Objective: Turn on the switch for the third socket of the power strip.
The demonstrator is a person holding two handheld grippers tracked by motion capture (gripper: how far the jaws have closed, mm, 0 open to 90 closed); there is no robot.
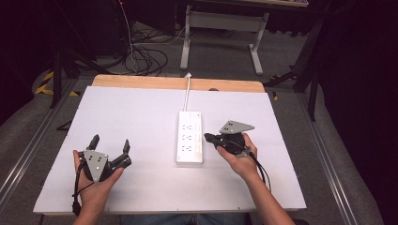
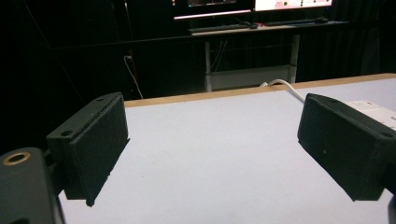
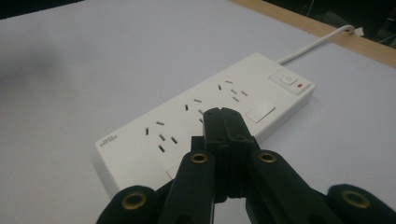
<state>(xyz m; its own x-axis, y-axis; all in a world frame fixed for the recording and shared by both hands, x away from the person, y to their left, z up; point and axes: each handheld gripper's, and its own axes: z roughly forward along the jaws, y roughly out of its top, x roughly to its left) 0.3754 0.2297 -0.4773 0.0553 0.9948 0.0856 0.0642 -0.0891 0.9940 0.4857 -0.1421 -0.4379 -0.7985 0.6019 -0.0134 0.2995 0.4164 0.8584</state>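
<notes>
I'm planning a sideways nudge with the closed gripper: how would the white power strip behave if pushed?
The power strip lies flat and low, so it would probably slide, not tip. Its smooth shell looks rigid. The cord running off the table's far edge may drag, turning that end as the right gripper pushes.

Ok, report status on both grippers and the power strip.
Left hand-held gripper open, empty, resting left on table. Right hand-held gripper shut, empty, tips at the power strip. Nothing in the way.
</notes>
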